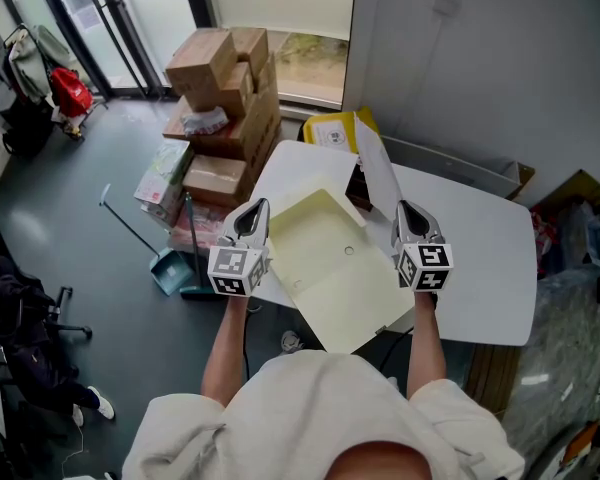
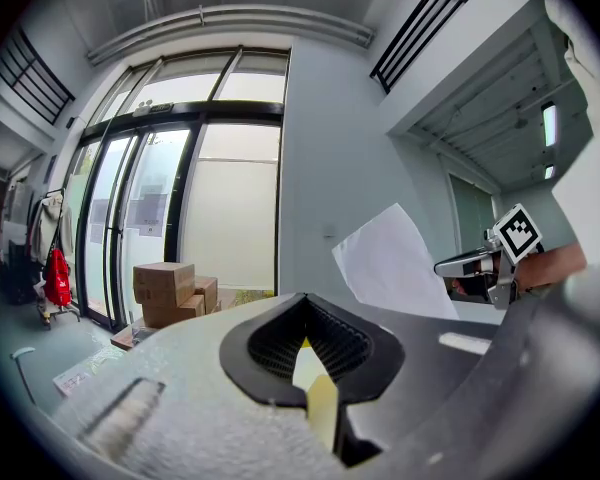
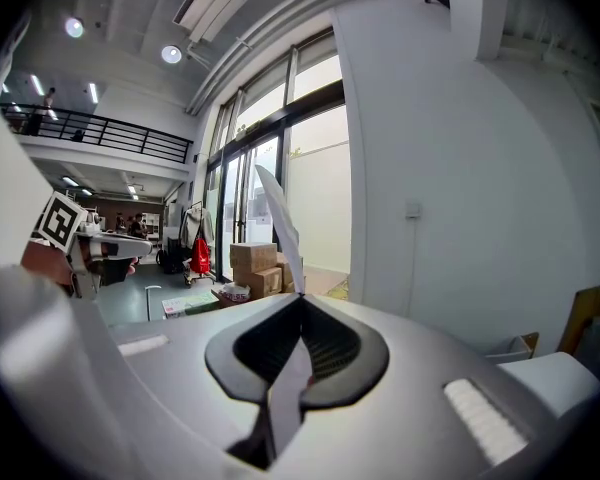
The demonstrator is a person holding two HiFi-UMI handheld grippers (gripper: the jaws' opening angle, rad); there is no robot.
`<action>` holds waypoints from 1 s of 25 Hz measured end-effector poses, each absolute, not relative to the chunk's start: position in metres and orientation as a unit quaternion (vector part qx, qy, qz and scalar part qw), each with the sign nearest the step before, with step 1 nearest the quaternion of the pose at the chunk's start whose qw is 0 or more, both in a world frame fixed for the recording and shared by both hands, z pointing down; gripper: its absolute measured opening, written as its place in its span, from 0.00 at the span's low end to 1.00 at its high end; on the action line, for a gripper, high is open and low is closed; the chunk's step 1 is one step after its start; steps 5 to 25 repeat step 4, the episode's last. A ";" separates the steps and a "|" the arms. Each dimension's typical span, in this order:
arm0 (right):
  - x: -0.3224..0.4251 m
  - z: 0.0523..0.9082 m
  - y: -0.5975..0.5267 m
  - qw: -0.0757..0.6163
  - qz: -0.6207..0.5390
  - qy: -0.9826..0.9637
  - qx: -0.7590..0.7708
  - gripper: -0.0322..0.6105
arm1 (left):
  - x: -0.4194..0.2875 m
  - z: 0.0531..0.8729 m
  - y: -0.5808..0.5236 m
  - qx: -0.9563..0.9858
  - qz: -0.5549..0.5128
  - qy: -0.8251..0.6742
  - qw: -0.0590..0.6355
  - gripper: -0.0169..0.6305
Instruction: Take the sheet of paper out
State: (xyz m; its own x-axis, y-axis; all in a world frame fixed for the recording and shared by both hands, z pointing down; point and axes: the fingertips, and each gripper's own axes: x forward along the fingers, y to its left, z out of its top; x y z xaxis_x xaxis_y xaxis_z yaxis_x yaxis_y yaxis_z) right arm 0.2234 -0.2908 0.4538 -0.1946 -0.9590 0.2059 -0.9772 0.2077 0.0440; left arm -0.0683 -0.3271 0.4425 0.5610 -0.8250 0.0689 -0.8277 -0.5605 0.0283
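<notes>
A pale yellow folder [image 1: 330,263] lies open on the white table [image 1: 480,258]. My left gripper [image 1: 252,216] is shut on the folder's left edge; in the left gripper view a strip of the yellow folder [image 2: 318,400] sits pinched in the left gripper [image 2: 315,388]. My right gripper [image 1: 410,215] is shut on a white sheet of paper [image 1: 378,173], which stands up above the folder's right side. In the right gripper view the sheet [image 3: 280,218] rises from the shut right gripper [image 3: 285,388]. The sheet [image 2: 395,263] also shows in the left gripper view.
Stacked cardboard boxes [image 1: 225,78] stand on the floor left of the table, with a dustpan [image 1: 170,268] nearby. A yellow item [image 1: 335,130] and a dark object [image 1: 358,186] sit at the table's far side. A wall runs behind the table.
</notes>
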 end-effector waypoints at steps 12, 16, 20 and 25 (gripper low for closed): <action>0.223 0.454 -0.290 0.095 0.048 -0.772 0.626 0.05 | -0.068 0.442 -0.327 0.883 0.023 -0.468 0.028 0.03; 0.223 0.454 -0.290 0.095 0.048 -0.772 0.626 0.05 | -0.068 0.442 -0.327 0.883 0.023 -0.468 0.028 0.03; 0.223 0.454 -0.290 0.095 0.048 -0.772 0.626 0.05 | -0.068 0.442 -0.327 0.883 0.023 -0.468 0.028 0.03; 0.223 0.454 -0.290 0.095 0.048 -0.772 0.626 0.05 | -0.068 0.442 -0.327 0.883 0.023 -0.468 0.028 0.03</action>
